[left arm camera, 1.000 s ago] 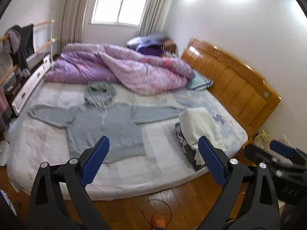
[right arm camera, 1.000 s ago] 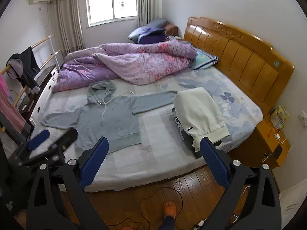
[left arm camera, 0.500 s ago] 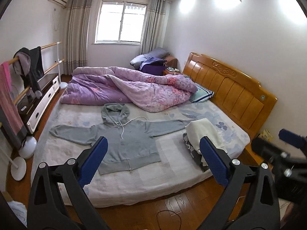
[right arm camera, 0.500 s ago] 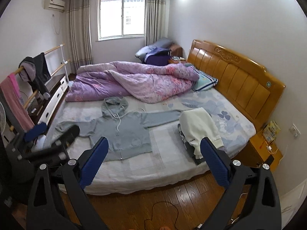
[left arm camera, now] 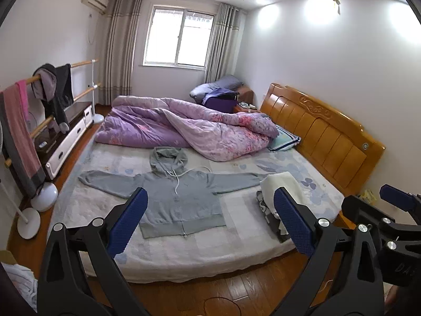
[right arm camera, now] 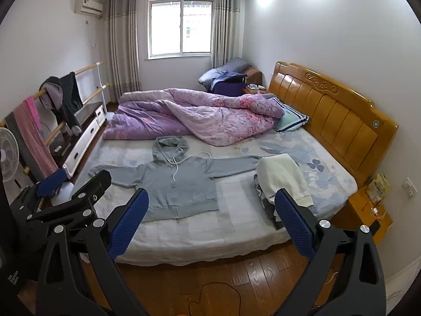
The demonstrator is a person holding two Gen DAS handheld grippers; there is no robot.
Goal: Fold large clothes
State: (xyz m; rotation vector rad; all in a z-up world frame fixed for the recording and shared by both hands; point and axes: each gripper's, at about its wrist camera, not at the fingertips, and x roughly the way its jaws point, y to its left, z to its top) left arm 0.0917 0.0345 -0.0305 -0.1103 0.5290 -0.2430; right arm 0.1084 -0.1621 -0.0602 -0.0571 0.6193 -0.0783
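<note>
We see the grey hoodie (left arm camera: 181,200) spread flat, front up, on the near half of the bed (left arm camera: 236,239), sleeves stretched out left and right. We judge it has been laid open like this so each sleeve and side can be folded inward cleanly. Its body runs from the hem at the near edge to the hood at the far side, touching the purple quilt (left arm camera: 194,129); the longest span is sleeve to sleeve, roughly parallel to the bed's near edge. Its right sleeve reaches the cream garment (right arm camera: 282,180), which lies on a small pile of clothes near the wooden headboard (right arm camera: 339,121). Our left gripper (left arm camera: 208,222) and right gripper (right arm camera: 210,220) both stand wide apart, holding nothing, well short of the bed above the wooden floor (right arm camera: 236,284).
</note>
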